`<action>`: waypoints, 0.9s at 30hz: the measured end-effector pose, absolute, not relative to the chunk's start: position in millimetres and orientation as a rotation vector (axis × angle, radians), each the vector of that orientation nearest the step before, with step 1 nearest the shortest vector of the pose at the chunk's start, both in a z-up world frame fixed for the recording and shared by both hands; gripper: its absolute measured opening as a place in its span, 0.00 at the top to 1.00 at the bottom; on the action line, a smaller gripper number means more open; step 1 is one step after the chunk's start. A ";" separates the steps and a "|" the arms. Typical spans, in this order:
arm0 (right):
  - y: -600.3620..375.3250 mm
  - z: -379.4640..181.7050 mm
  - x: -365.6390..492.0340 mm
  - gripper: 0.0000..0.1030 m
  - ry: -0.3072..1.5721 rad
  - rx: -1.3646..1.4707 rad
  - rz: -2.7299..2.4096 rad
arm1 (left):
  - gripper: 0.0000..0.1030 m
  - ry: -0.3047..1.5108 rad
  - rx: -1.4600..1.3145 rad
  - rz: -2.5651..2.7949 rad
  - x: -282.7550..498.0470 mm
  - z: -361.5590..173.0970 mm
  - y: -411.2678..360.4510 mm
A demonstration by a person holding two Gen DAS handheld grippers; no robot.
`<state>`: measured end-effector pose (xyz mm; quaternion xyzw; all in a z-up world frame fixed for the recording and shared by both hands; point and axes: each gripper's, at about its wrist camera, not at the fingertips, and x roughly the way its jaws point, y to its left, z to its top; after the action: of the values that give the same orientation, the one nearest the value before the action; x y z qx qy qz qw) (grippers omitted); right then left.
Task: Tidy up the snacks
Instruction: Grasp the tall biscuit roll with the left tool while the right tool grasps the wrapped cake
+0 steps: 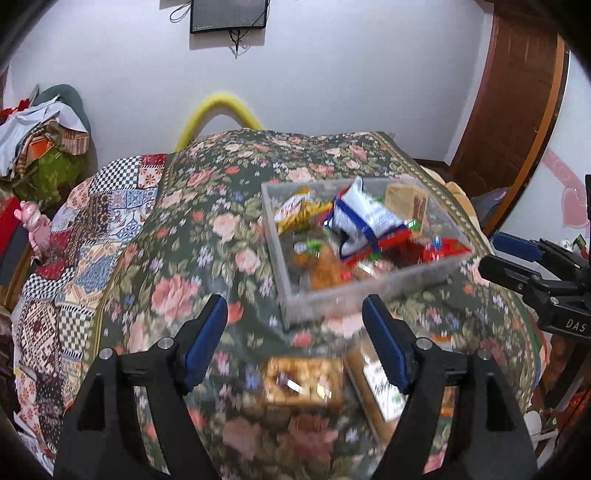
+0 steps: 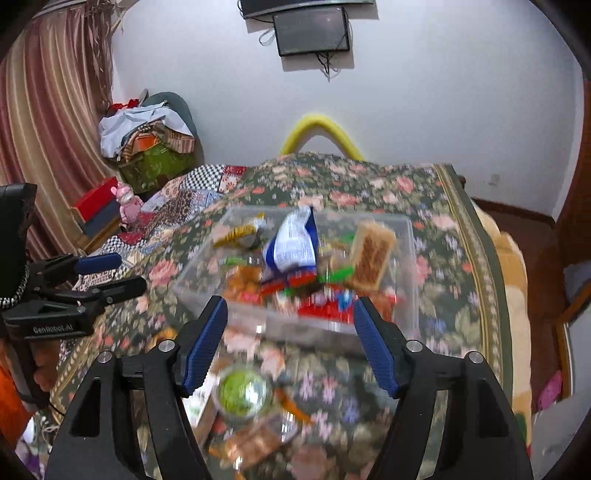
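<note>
Hovering over the bed, we hold our left gripper point(image 1: 293, 328) with its jaws standing wide and nothing between the blue pads point(image 1: 207, 343). Just below it on the floral bedspread point(image 1: 207, 206) lies a golden-brown snack pack point(image 1: 303, 384), blurred, with a tan and white packet point(image 1: 376, 384) touching its right side, partly hidden behind the right finger.

Our right gripper point(image 2: 290, 336) is likewise parted wide and empty. Near under it we see a round clear-lidded cup with green contents point(image 2: 243, 393), and nearer still an orange-brown wrapper point(image 2: 251, 443), too blurred to read. Each gripper shows at the edge of the other's view, apart from the snacks.

Farther on, between and beyond both sets of fingers, sits the clear plastic box point(image 1: 369, 291) on the bedspread, already filled with snacks. A white and blue bag point(image 1: 364, 214) stands tilted in the middle of it, a yellow packet point(image 1: 295, 214) lies at its far left, a tan wafer pack point(image 1: 410, 203) leans at the far right, and red wrappers point(image 1: 439, 247) lie along the near right.

Left of the bedspread we see a patchwork quilt point(image 1: 92, 236). Beyond the bed, a yellow foam loop point(image 1: 218, 114) rises against the white wall point(image 1: 332, 81), where a dark screen point(image 1: 229, 14) hangs.
</note>
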<state>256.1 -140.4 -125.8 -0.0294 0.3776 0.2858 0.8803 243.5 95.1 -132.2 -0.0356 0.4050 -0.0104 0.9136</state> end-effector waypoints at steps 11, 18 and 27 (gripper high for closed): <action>-145.0 -190.2 222.0 0.33 0.964 -0.043 0.569 | 0.25 0.902 -0.072 -0.045 196.2 -170.4 80.0; -129.7 -211.7 218.5 0.33 1.029 -0.052 0.580 | 0.25 0.937 -0.084 -0.065 184.1 -188.6 68.7; -140.3 -221.1 218.2 0.33 1.035 -0.040 0.560 | 0.25 0.979 -0.118 -0.113 189.6 -204.2 48.0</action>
<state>218.2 -140.3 -221.1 -0.0190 0.4881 0.2641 0.8317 189.6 48.0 -204.2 -0.0566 0.4695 -0.0544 0.8795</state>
